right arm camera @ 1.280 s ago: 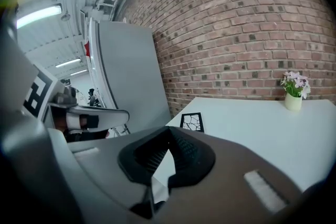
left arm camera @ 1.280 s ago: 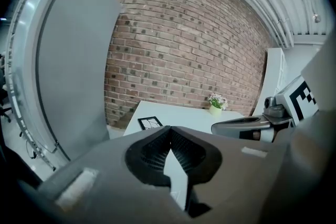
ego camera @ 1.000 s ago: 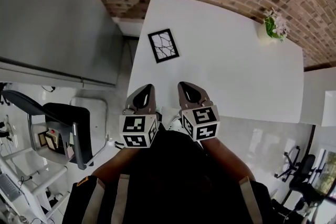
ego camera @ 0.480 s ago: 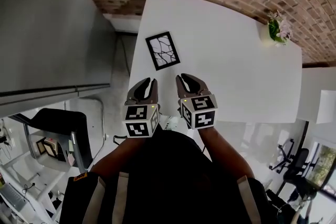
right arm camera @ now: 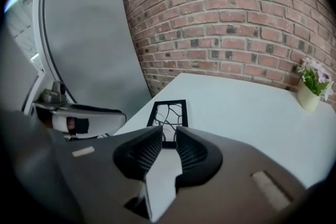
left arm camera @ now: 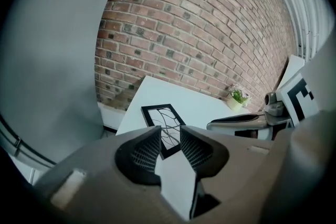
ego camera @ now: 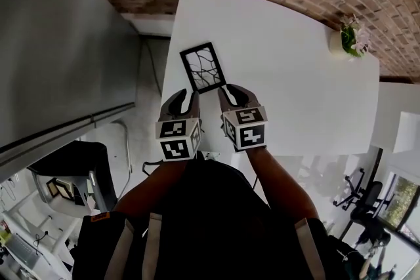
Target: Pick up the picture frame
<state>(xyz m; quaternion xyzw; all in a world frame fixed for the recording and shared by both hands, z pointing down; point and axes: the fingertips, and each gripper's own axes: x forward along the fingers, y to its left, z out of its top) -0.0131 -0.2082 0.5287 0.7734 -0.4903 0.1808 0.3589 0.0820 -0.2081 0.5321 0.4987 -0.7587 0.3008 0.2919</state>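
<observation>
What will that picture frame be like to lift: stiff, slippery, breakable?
Probably stiff: the frame keeps straight black edges. It lies flat on the smooth table, so it may slide and be hard to get under. If its front is glass, it could crack if dropped.

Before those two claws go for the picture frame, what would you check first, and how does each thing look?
1. Picture frame lies flat on the table, in plain sight: ok.
2. Left gripper empty, jaws opening: ok.
3. Right gripper empty, jaws opening: ok.
4. Frame between either pair of jaws: not ok, it lies just ahead of both.
5. Flower pot well away from the frame: ok.
6. Frame's edge raised enough to get a jaw under it: cannot tell.
</observation>
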